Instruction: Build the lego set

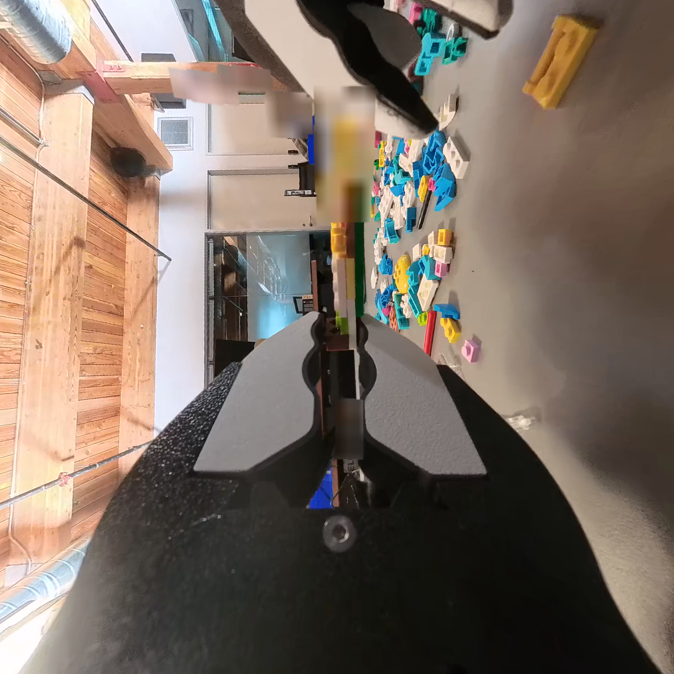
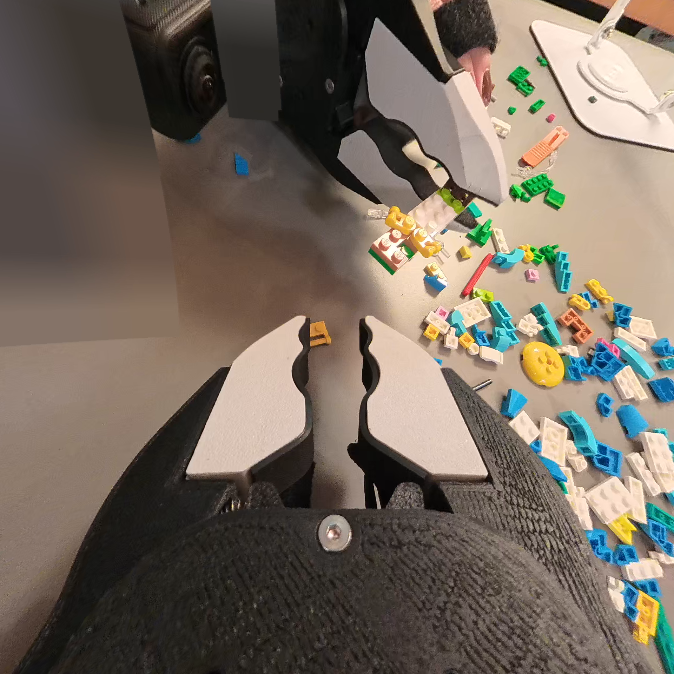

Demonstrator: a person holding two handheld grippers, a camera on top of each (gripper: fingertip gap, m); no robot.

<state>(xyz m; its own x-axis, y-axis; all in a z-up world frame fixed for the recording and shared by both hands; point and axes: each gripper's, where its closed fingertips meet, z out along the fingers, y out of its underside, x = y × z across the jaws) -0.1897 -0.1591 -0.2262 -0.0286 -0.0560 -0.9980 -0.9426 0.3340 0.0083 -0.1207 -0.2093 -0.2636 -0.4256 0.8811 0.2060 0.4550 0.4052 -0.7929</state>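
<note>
Clearly the left gripper (image 1: 341,337) is clamped on one end of the half-built lego model (image 2: 408,233), held tilted above the grey table (image 2: 255,237). The right gripper (image 2: 333,330) hangs narrowly parted and empty over a small yellow clip piece (image 2: 319,333) lying just ahead of its left finger. Judging by that thin end grip, the model could twist or slip when a brick is pressed on. Loose bricks (image 2: 583,364) litter the table, while wood-panelled walls (image 1: 54,291) surround the room.

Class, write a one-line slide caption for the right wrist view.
Open right gripper nears a small yellow piece; left gripper holds the partial build.
</note>
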